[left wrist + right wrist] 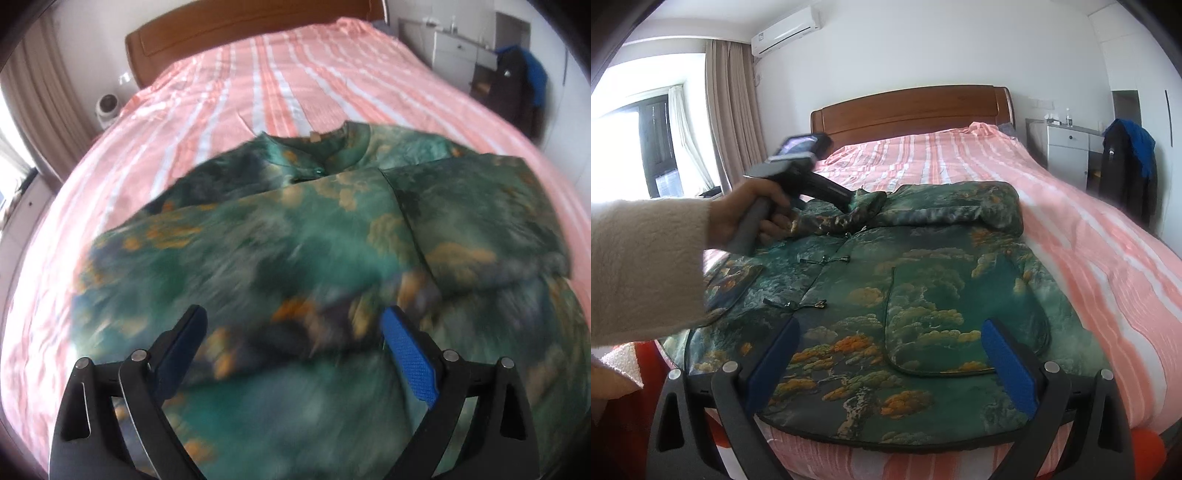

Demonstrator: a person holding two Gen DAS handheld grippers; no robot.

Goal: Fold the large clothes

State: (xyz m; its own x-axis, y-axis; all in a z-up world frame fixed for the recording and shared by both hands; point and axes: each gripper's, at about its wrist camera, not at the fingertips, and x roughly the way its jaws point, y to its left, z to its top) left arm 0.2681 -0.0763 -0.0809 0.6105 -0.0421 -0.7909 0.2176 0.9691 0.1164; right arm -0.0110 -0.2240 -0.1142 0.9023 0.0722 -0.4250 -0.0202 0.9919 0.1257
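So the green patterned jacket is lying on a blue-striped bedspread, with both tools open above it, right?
Not quite: the bedspread is pink with white stripes, not blue-striped, as the right wrist view shows clearly. The rest holds: the green patterned jacket lies on it, and the left tool and right tool are both open above it.

Daylit room, fisheye warp.
Blown-out window (635, 147) glares at left; left wrist view motion-blurred, edges darkly vignetted.
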